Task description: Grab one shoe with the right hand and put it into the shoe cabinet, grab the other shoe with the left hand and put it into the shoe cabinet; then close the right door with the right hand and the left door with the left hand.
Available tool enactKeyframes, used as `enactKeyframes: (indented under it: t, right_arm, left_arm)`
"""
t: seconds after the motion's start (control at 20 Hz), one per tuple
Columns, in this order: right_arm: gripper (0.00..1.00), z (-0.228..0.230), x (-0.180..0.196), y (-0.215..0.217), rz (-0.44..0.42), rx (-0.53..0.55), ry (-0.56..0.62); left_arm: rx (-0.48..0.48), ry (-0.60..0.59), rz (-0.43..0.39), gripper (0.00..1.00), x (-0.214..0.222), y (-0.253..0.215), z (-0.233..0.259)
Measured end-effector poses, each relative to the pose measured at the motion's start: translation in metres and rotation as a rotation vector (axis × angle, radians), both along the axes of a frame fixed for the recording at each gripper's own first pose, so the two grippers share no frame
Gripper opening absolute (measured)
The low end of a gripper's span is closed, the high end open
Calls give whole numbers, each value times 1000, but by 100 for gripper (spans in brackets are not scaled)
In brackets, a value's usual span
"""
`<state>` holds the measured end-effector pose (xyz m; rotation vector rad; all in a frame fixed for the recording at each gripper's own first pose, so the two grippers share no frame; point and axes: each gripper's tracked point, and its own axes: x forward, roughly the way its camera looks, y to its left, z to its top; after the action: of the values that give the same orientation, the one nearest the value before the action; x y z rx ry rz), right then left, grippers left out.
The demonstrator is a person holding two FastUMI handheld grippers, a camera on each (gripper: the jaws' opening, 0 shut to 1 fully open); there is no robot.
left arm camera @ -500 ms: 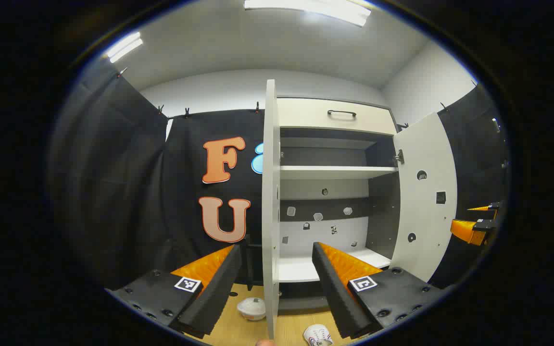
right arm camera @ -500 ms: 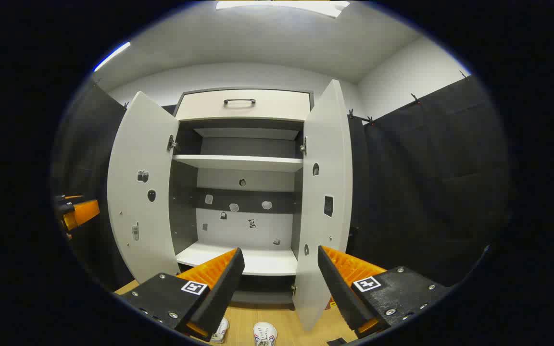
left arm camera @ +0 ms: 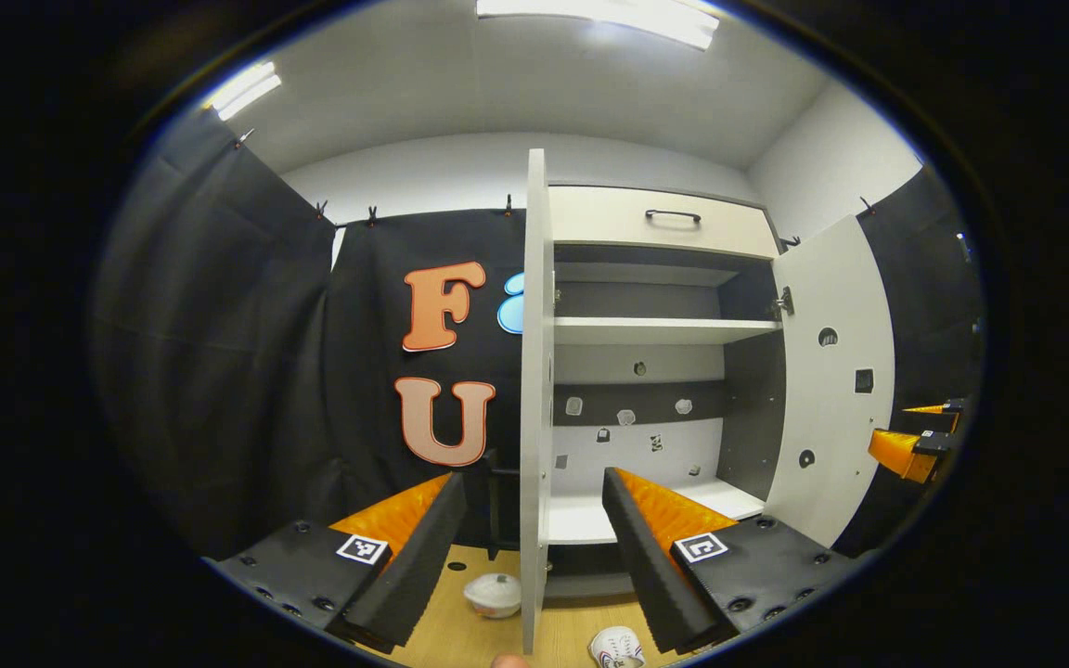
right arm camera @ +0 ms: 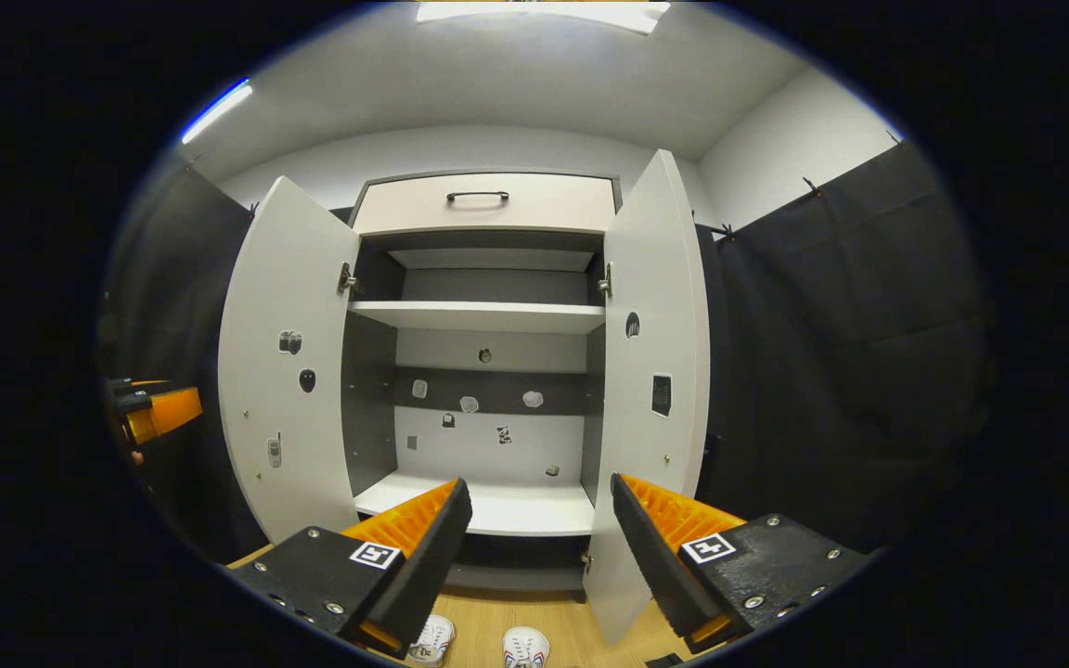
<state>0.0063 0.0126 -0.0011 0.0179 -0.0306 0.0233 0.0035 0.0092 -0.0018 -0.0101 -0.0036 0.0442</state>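
Shoe cabinet (right arm camera: 488,306) both doors swung out, shelves bare. Left door (left arm camera: 534,390) edge-on in left gripper view, right door (right arm camera: 650,390) wide. Two white shoes (right arm camera: 525,647) on wooden floor (right arm camera: 553,617) in front of cabinet, side by side, near each other. Left gripper (left arm camera: 530,547) spread, nothing between fingers. Right gripper (right arm camera: 539,547) spread, holding nothing. White bowl (left arm camera: 494,594) on floor left of left door.
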Motion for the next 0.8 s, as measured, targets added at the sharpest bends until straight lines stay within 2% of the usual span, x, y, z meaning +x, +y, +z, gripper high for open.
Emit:
enactKeyframes:
  t: [0.05, 0.1, 0.35, 0.65, 0.8]
  right_arm:
    - [99, -1, 0, 1, 0, 7, 2]
    - [94, -2, 2, 1, 2, 12, 2]
    - [94, -15, 6, 6, 12, 7, 14]
    - [94, -84, 27, 4, -18, 30, 114]
    - [95, -128, 36, 5, -25, 32, 173]
  left_arm:
    - [-4, -1, 2, 96, 1, 3, 0]
    - [-4, 0, 4, 99, 2, 6, 0]
    - [-4, 0, -10, 96, 7, 3, -4]
    - [-5, 11, -21, 96, 10, 4, -10]
    - [2, 8, -23, 99, 12, 5, -10]
